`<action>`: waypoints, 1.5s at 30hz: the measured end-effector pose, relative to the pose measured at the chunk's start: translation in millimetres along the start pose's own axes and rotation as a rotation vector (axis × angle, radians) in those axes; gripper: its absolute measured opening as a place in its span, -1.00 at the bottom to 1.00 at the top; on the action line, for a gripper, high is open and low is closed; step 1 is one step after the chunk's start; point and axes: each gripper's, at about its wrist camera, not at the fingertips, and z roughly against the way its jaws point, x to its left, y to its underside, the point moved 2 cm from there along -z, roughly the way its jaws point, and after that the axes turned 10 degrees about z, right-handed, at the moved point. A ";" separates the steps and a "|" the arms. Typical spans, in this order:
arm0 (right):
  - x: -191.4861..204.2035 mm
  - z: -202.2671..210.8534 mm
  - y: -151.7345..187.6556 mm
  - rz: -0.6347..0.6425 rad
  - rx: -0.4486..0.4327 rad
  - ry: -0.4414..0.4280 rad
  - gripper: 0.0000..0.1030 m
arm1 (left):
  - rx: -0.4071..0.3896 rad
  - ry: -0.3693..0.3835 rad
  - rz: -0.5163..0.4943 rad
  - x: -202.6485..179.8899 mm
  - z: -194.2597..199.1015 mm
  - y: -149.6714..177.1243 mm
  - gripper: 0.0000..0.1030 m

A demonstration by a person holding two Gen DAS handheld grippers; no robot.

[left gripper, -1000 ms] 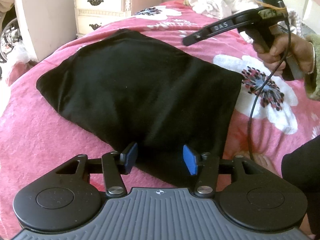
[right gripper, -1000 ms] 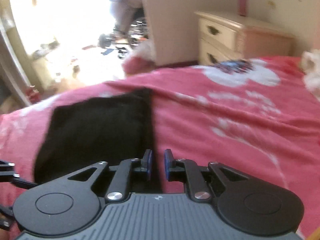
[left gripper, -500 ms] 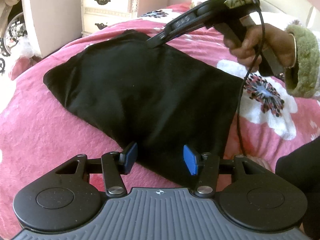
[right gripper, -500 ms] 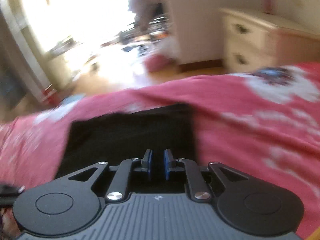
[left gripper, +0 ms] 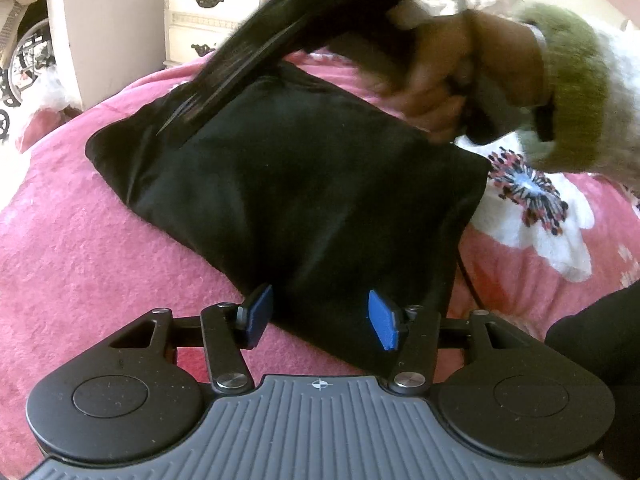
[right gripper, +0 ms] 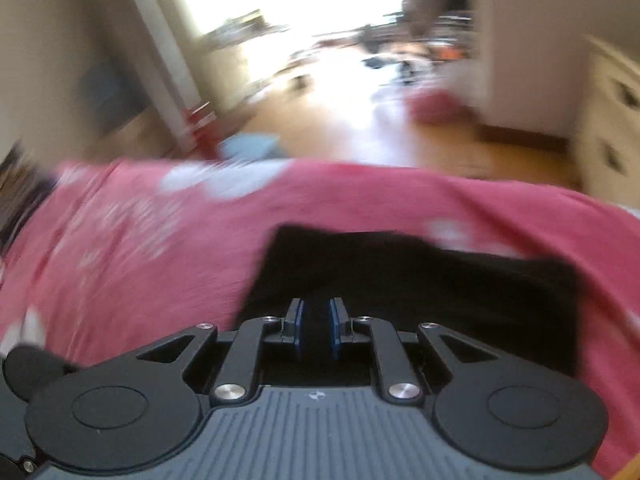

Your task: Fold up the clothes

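Black garment [left gripper: 288,200] folded on the pink blanket [left gripper: 100,264].
Left gripper [left gripper: 320,316] spread wide at its near edge; right gripper [right gripper: 316,330] nearly pressed together above it, pinching nothing.

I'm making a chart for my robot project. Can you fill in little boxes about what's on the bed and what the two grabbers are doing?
bed cover: pink blanket with white flowers
clothing: black garment, folded, lying flat on the blanket
left gripper: open, at the garment's near edge, holding nothing
right gripper: blurred, over the garment, narrow gap between its pads, not clearly gripping
hand: holds the right gripper
furniture: cream dresser beyond the bed
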 end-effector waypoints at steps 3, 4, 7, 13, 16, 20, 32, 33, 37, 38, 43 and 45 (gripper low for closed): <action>-0.7 -29.0 -15.7 0.015 0.018 0.035 -0.77 | -0.003 -0.003 -0.013 -1.5 0.4 2.1 0.04; -4.4 -29.4 -21.4 -0.005 0.003 0.044 -0.78 | -0.003 -0.002 -0.013 -1.7 0.9 2.6 0.04; -12.3 -25.9 -35.8 -0.040 -0.037 0.069 -0.73 | -0.001 0.006 -0.004 -0.2 1.8 3.4 0.04; 9.0 -20.4 -25.5 0.032 0.042 -0.105 -0.72 | -0.004 0.017 0.008 1.1 1.6 4.1 0.06; 14.1 -44.4 -30.0 0.077 0.057 -0.076 -0.78 | -0.003 0.015 0.002 0.6 1.5 5.0 0.08; -21.4 -41.1 -54.7 -0.086 -0.047 0.014 -0.74 | 0.002 0.014 0.004 0.7 2.3 6.2 0.08; -11.6 -45.3 -41.1 -0.060 0.098 -0.088 -0.41 | 0.015 0.009 0.026 -1.4 1.6 6.9 0.09; -16.9 -44.8 -43.5 -0.099 0.069 -0.062 -0.44 | 0.021 0.014 0.036 -0.9 3.4 6.7 0.09; -29.9 -2.3 -55.7 -0.076 -0.061 0.167 -0.38 | 0.042 0.031 0.078 1.4 10.3 5.8 0.09; -30.0 12.9 -55.4 -0.045 -0.081 0.189 -0.38 | 0.048 0.036 0.089 1.9 12.1 5.6 0.09; -9.6 95.2 -31.0 0.193 -0.078 0.121 -0.37 | -0.009 0.025 0.191 32.0 32.4 -9.1 0.09; 6.4 115.9 -14.9 0.280 -0.019 0.057 -0.37 | -0.040 0.000 0.291 57.7 37.3 -22.9 0.09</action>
